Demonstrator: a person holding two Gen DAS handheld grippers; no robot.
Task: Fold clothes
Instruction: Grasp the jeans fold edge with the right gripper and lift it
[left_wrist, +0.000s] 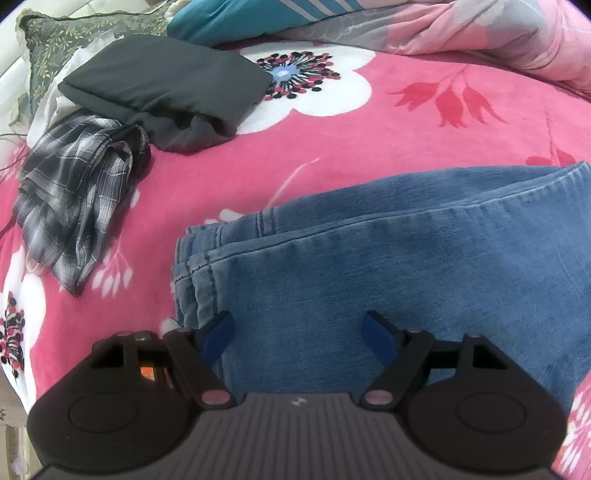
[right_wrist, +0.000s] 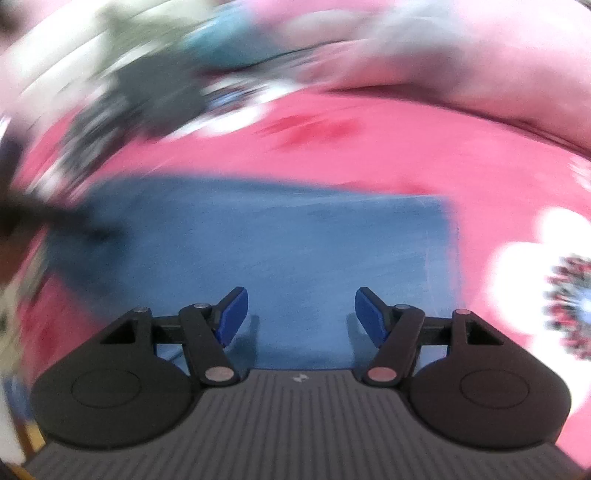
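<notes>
**Both grippers open over the folded jeans**

Our left gripper (left_wrist: 298, 334) stands with its blue pads (left_wrist: 218, 338) wide apart and nothing between them; only the inner faces of the pads show, the tips cut short by the black linkage. Below them lie the jeans (left_wrist: 388, 258), folded, their stacked hems at the left edge, their right end running out of the picture. Our right gripper (right_wrist: 301, 315) also has its pads (right_wrist: 232, 315) well apart and empty, hanging above the same jeans (right_wrist: 277, 243), though that view is smeared and we can read no seams or folds in it.

Further out on the pink blanket (left_wrist: 332, 147) we see a crumpled plaid shirt (left_wrist: 74, 199) and, touching it, a folded dark garment (left_wrist: 166, 92). Behind these a green pillow (left_wrist: 62, 40) and a teal cloth (left_wrist: 229, 18) are partly cut off by the picture's rim. In the right view, everything beyond the jeans is blur; a dark shape at the left edge we cannot identify.
</notes>
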